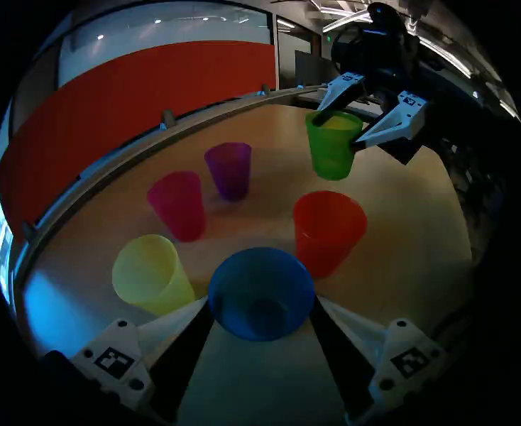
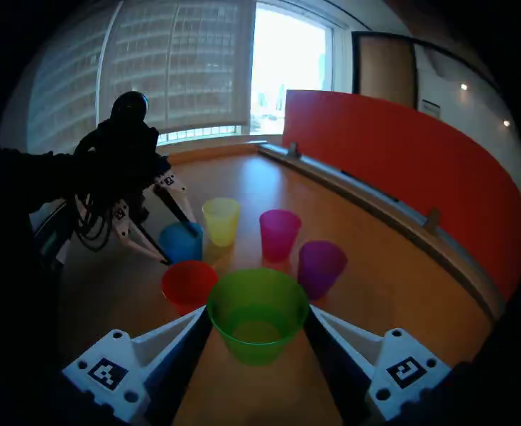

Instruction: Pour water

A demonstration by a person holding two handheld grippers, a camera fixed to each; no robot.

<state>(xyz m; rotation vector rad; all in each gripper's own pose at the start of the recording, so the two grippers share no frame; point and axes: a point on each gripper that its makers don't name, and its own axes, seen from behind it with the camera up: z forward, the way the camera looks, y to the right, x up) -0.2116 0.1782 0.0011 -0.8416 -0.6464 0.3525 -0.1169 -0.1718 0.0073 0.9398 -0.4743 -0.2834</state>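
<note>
My left tool clamps the blue cup, my right tool the green cup, and I see the red cup on the bench between them.

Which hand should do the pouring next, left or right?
Right, probably. The right tool grips the green cup, which seems to hold some liquid. The left tool grips the blue cup, which looks empty, so it suits receiving.

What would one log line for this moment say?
left gripper: shut on blue cup | right gripper: shut on green cup | both cups upright | no pouring yet
</note>
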